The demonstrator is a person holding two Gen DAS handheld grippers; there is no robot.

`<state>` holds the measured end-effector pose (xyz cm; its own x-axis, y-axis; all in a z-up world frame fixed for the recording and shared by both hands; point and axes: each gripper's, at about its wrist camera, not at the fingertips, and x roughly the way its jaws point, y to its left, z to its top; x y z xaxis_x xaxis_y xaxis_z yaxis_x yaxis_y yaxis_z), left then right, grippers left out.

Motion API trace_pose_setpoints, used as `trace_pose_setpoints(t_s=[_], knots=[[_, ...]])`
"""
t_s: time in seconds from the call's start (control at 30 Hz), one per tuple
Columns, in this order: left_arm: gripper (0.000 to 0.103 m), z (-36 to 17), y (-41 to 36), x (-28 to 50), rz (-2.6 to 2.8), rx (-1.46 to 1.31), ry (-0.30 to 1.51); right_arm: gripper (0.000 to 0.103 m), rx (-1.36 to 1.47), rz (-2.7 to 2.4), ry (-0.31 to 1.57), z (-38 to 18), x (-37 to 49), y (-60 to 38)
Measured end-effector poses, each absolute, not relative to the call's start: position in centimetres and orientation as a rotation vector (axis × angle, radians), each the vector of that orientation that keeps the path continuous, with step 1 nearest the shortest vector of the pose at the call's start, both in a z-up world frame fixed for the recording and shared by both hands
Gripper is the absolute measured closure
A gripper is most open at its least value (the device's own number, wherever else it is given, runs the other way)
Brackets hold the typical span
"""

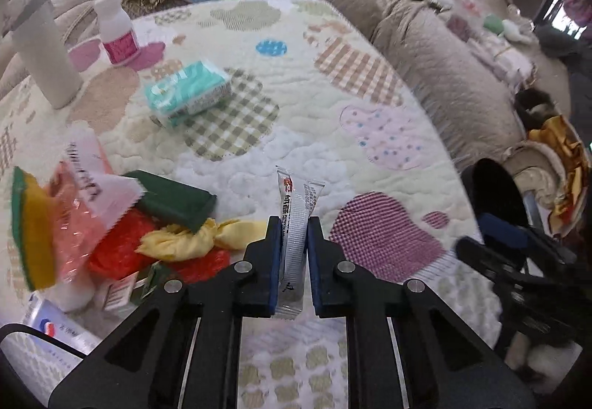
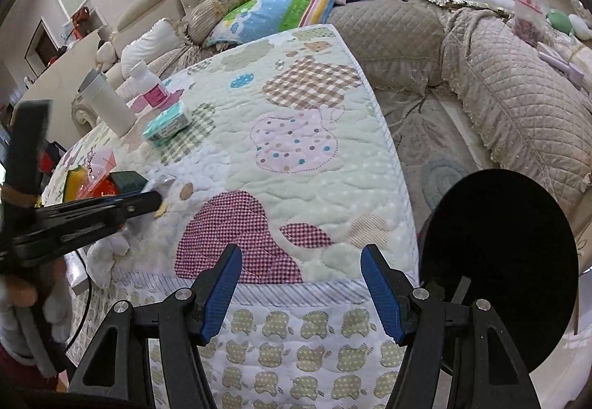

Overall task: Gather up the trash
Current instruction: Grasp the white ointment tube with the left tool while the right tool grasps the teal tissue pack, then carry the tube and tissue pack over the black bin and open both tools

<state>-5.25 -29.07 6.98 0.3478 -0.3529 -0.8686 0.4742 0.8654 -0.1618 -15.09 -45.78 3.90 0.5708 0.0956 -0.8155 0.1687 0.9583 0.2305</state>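
Observation:
My left gripper (image 1: 293, 224) is shut on a clear stick sachet (image 1: 296, 209) with red print and holds it upright above the quilted table (image 1: 314, 135). A heap of trash lies to its left: a red plastic bag (image 1: 118, 246), a pink wrapper (image 1: 79, 209), a yellow crumpled wrapper (image 1: 185, 238). My right gripper (image 2: 301, 253) is open and empty over the table's near edge (image 2: 296, 288). The black bin (image 2: 499, 261) stands just right of it, off the table edge. The left gripper (image 2: 148, 200) shows at the left in the right wrist view.
On the table stand a white cylinder (image 1: 48, 53), a white bottle with pink label (image 1: 116, 31) and a teal tissue pack (image 1: 188, 90). A green block (image 1: 174, 198) and a yellow-green sponge (image 1: 31, 227) lie by the trash. Sofas (image 2: 518, 105) surround the table.

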Motion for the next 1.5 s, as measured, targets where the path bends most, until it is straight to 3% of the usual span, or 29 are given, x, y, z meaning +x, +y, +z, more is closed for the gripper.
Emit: trace_pose_setpoints(t_s=[0.4, 0.67, 0.73, 0.8, 1.13, 1.17, 1.23, 1.37, 1.5], knots=[[0.092, 12.2, -22.7, -5.0, -0.523, -0.013, 1.04, 0.039, 0.241, 0.108, 0.97, 3.6, -7.6, -39.9], [0.092, 12.5, -19.0, -1.8, -0.422, -0.061, 1.019, 0.038, 0.166, 0.197, 0.977, 3.3, 0.2, -34.4], [0.092, 12.4, -18.1, -0.8, -0.403, -0.076, 1.017, 0.035, 0.162, 0.201, 0.979, 3.3, 1.9, -33.6], [0.092, 12.4, -17.2, 0.0, -0.387, -0.085, 1.014, 0.024, 0.16, 0.199, 0.983, 3.4, 3.8, -32.9], [0.092, 11.8, -16.0, 1.4, -0.383, -0.119, 1.019, 0.02, -0.001, 0.213, 1.087, 1.1, 10.1, -29.8], [0.092, 11.8, -16.0, 1.3, -0.386, -0.121, 1.019, 0.021, 0.029, 0.234, 1.087, 0.9, 10.1, -30.0], [0.092, 11.9, -16.1, 1.1, -0.395, -0.124, 1.019, 0.039, 0.068, 0.237, 1.055, 1.0, 9.7, -30.5], [0.092, 12.3, -16.5, 0.6, -0.401, -0.118, 1.009, 0.057, 0.078, 0.255, 1.017, 2.0, 7.8, -31.2], [0.092, 12.8, -17.2, -0.6, -0.417, -0.104, 0.998, 0.06, 0.111, 0.25, 0.993, 3.1, 5.8, -32.6]])
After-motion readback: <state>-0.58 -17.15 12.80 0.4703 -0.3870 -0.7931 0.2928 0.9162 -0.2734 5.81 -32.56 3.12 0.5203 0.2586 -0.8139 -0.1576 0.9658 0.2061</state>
